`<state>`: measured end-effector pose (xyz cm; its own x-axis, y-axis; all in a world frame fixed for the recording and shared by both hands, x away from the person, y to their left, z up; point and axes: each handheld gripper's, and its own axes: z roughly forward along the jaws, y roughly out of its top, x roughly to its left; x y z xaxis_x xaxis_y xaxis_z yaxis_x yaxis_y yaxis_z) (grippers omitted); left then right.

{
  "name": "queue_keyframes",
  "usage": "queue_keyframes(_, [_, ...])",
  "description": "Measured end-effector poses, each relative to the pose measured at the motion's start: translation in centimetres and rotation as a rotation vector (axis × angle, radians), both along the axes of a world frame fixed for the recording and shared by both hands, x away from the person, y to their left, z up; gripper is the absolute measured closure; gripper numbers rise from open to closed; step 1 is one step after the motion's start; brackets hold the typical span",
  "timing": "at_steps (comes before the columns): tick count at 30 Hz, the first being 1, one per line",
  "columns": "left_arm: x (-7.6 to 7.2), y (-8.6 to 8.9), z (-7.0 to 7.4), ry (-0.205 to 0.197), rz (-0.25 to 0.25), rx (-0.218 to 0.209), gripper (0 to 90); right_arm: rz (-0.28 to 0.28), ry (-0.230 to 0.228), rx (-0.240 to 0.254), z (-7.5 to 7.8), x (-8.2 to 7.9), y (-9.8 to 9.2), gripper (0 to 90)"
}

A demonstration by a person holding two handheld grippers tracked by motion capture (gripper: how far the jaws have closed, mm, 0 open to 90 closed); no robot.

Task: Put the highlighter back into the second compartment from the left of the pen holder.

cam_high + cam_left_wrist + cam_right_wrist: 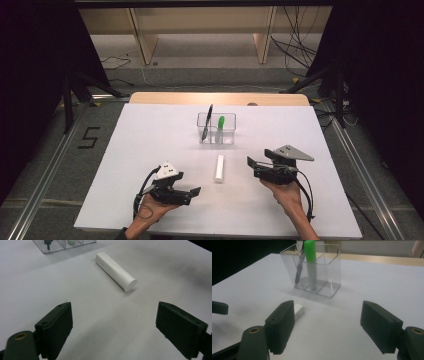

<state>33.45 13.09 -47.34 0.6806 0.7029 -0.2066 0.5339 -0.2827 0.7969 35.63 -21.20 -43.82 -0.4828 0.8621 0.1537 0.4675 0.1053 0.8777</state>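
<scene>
- A white table carries a clear holder toward 12 o'clock of its centre, split into compartments.
- A black pen leans in the holder's left compartment, tip down, its top tilted toward 1 o'clock in the high view.
- A green-capped marker stands upright in the next compartment, just beside the pen; in the right gripper view the green cap rises above the rim.
- A white tube lies flat on the table at 6 o'clock from the holder, well apart from it, running along the 12-to-6 line.
- The left gripper is held at 7 o'clock from the tube, near it; its jaws stand wide apart with nothing between them, and its own view shows the tube ahead at 12 o'clock.
- The right gripper sits at 3 o'clock from the tube, jaws likewise spread and empty, pointing toward the holder.
</scene>
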Motion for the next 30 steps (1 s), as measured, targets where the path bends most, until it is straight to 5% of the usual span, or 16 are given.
queue_keyframes(30, [1.0, -3.7, 0.1, -0.002, 0.005, 0.011, 12.8, 0.013, 0.031, 0.014, -1.8, -3.7, -1.2, 24.3])
